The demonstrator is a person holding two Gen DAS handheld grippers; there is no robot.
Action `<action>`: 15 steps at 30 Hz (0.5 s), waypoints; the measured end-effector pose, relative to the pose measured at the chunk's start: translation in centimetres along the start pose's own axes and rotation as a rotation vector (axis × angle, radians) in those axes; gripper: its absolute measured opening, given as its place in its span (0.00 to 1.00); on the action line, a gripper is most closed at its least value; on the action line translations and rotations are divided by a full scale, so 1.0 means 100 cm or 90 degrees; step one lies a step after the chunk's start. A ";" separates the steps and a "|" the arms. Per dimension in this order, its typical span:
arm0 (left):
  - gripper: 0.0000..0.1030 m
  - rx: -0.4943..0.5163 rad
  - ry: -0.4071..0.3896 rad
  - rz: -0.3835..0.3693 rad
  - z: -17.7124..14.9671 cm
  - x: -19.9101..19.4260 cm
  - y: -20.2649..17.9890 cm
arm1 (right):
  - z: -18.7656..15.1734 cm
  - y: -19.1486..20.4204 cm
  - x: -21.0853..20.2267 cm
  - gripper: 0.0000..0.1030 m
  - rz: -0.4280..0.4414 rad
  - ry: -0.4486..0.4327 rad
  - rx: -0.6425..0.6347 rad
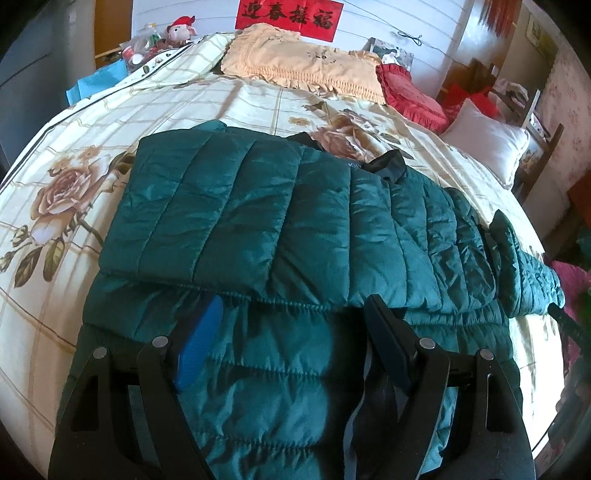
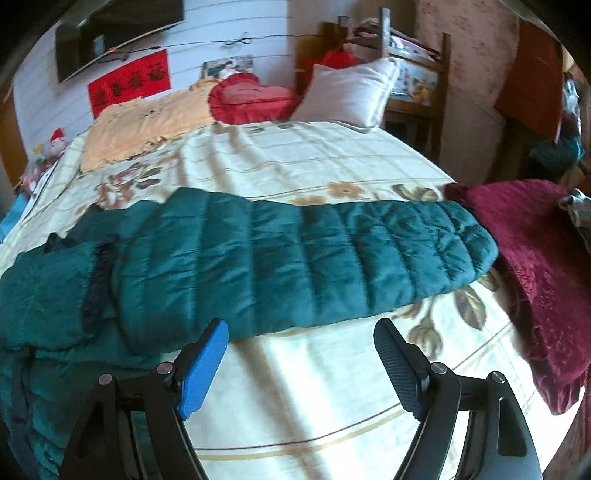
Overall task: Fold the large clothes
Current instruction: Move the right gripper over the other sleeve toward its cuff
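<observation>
A: Left-wrist view. What occupies the centre?

B: A teal quilted jacket (image 1: 280, 221) spread across the bed (image 1: 92, 122), one sleeve (image 1: 207, 206) folded over its body. Its dark collar (image 1: 388, 162) lies on the far side.

A: State of the left tongs (image 1: 291, 325)?

B: Wide apart and gripping nothing. The blue pad (image 1: 201, 343) and the black pad (image 1: 388, 343) hang over the jacket's near hem; whether they touch the fabric cannot be told.

A: Right-wrist view. Where is the other sleeve?

B: The right sleeve (image 2: 314, 258) lies stretched out flat toward the right across the floral bedspread (image 2: 314, 387). Its cuff end meets a dark red garment (image 2: 535, 251) at the bed's right edge; whether they overlap is unclear.

A: State of the right tongs (image 2: 301, 336)?

B: Wide, with nothing between the pads. They are over bare bedspread just near of the sleeve; the blue pad (image 2: 203, 369) stands close to the sleeve's near edge.

A: Far end of the bed?

B: A peach frilled pillow cover (image 1: 306, 62), a red heart-shaped cushion (image 2: 251, 96) and a white pillow (image 2: 347, 92), from left to right. A red banner (image 1: 288, 16) hangs on the wall behind.
</observation>
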State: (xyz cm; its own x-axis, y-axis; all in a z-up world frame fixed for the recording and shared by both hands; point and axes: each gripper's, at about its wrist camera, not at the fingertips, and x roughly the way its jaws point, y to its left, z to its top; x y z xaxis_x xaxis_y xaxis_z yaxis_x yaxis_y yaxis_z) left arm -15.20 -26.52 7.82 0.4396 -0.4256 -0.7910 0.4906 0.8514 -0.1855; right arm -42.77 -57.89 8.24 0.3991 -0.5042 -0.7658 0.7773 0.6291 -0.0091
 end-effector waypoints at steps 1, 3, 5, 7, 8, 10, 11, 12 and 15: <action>0.77 -0.001 -0.002 0.000 -0.001 0.000 0.000 | 0.000 -0.003 0.001 0.77 -0.004 0.000 0.003; 0.77 -0.007 -0.007 -0.001 -0.001 0.000 0.002 | 0.003 -0.015 0.006 0.77 -0.015 0.004 0.014; 0.77 -0.016 -0.012 -0.003 -0.001 0.001 0.005 | 0.005 -0.022 0.010 0.77 -0.020 0.008 0.022; 0.77 -0.025 -0.019 -0.004 -0.002 0.000 0.008 | 0.006 -0.031 0.015 0.77 -0.027 0.013 0.032; 0.77 -0.028 -0.023 -0.003 -0.003 0.000 0.010 | 0.007 -0.033 0.016 0.77 -0.028 0.013 0.035; 0.77 -0.035 -0.022 -0.003 -0.004 0.001 0.014 | 0.008 -0.041 0.019 0.77 -0.035 0.012 0.045; 0.77 -0.038 -0.018 -0.004 -0.005 0.003 0.015 | 0.008 -0.043 0.019 0.77 -0.035 0.011 0.049; 0.77 -0.039 -0.013 -0.003 -0.006 0.006 0.016 | 0.009 -0.049 0.021 0.77 -0.038 0.007 0.057; 0.77 -0.040 -0.003 -0.003 -0.008 0.011 0.018 | 0.014 -0.067 0.025 0.77 -0.055 0.002 0.086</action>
State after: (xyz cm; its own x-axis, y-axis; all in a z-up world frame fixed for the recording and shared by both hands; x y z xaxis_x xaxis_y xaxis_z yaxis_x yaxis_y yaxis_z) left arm -14.49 -25.21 6.15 0.4416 -0.4309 -0.7869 0.4443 0.8671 -0.2255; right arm -46.26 -64.16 7.27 0.3267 -0.5513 -0.7677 0.8668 0.4985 0.0109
